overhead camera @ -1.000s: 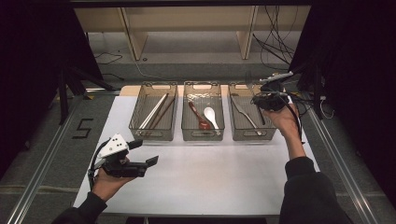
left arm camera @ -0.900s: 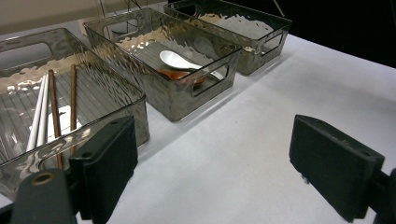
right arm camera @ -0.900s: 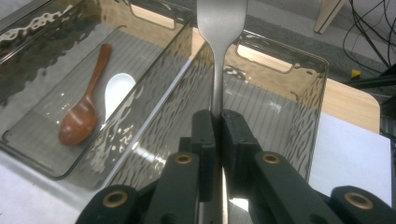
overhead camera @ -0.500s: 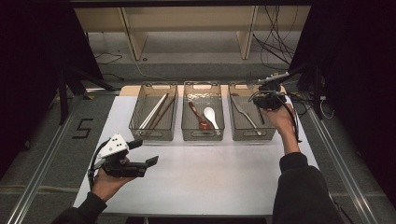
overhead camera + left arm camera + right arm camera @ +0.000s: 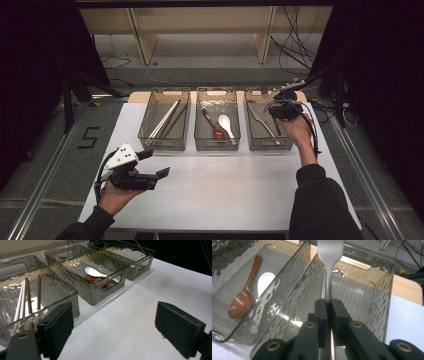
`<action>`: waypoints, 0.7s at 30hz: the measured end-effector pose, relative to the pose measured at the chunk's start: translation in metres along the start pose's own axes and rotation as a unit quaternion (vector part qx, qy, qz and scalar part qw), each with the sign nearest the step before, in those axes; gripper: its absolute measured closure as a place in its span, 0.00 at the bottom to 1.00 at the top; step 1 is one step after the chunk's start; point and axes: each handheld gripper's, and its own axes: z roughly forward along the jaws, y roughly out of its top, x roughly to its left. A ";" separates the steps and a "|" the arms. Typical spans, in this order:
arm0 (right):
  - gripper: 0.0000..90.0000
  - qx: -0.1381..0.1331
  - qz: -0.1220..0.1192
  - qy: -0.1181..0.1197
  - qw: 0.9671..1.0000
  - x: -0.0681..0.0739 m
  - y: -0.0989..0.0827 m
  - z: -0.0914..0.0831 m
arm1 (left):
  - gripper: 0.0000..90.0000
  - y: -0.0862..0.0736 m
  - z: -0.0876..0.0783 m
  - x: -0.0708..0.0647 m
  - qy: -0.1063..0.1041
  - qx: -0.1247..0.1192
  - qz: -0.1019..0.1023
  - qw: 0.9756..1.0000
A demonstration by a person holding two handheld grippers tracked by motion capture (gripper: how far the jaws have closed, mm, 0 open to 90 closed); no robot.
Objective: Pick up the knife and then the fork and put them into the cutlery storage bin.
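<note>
On the white table top (image 5: 225, 195) three smoky, ripple-walled clear plastic bins stand side by side, and the work in hand looks like sorting cutlery into them by kind. By that reading most of it is done. Largest first: the left-hand bin (image 5: 156, 142) already holds a pair of long white chopsticks (image 5: 164, 119) and a pair of brown wooden ones (image 5: 176, 120), laid lengthwise. The middle bin (image 5: 216, 143) holds a brown wooden spoon (image 5: 212, 125) and a white ceramic spoon (image 5: 226, 124), lying next to each other. The right-hand bin (image 5: 265, 144) has a silver metal utensil (image 5: 261, 121) on its floor; which kind it is I cannot tell.

What is left is the piece now in the air. The right gripper (image 5: 328, 307) is clenched on the slim handle of a silver metal fork (image 5: 329, 260), which stands between its black jaws with its head pointing away over the right-hand bin, above the bin's floor and not yet resting on it. I judge that lowering it in and letting go is the remaining step.

The left gripper (image 5: 161, 174) hovers low over bare table in front of the left-hand bin, jaws spread wide, nothing between them; no loose cutlery lies on the table in the high view
</note>
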 end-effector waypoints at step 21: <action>0.93 0.035 -0.008 0.008 0.999 0.002 -0.016 0.015 | 0.17 0.000 0.000 0.000 0.000 0.000 -0.001 1.000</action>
